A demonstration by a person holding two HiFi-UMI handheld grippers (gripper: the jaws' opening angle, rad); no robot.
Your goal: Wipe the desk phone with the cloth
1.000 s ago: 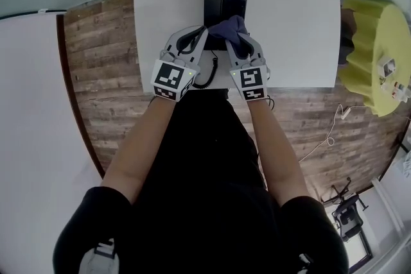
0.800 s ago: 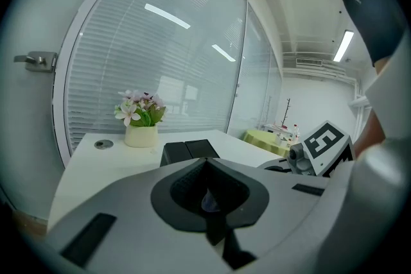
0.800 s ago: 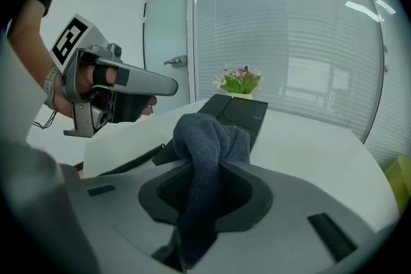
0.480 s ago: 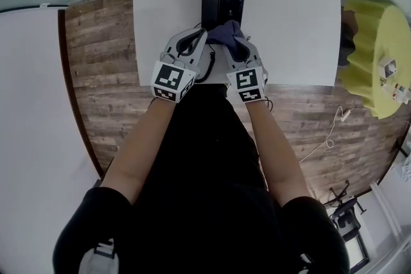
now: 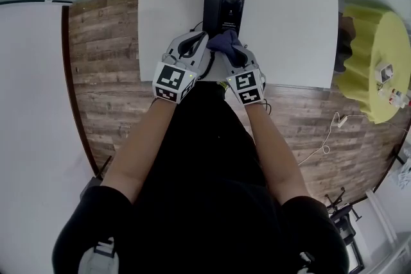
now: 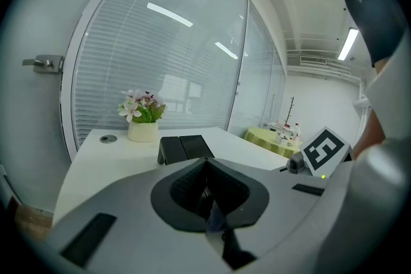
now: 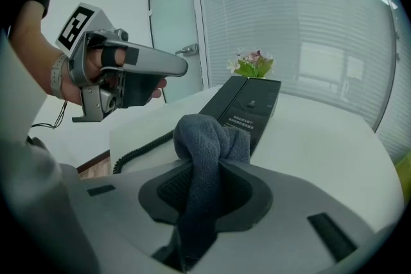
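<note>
Both grippers have drawn back toward the near edge of the worktop (image 5: 289, 22) since a second ago, and the cloth has slid with them, baring more of the desk phone's top. The right gripper's (image 7: 209, 167) fingers (image 7: 247, 192) are clamped on the grey-blue cloth (image 7: 205, 138). The cloth stands between the dark pads and bunches into a rounded wad just past the tips. That wad sits at the near end of the black desk phone (image 7: 247, 106), which lies lengthwise away from the person near the middle of the white worktop; whether the cloth presses on it cannot be told. The left gripper's (image 6: 206, 162) fingers (image 6: 183, 189) are brought together at the tips, with nothing gripped that can be made out. It is held just beside the right one, to the left of the phone's near end. A black coiled cord (image 7: 144, 149) runs along the worktop beside the phone on that side. At the far edge stands a small white pot of pale flowers (image 6: 142, 130). Brown wood plank floor (image 5: 103, 42) shows around the worktop, and a yellow-green round table (image 5: 379, 61) stands well apart to the right.
</note>
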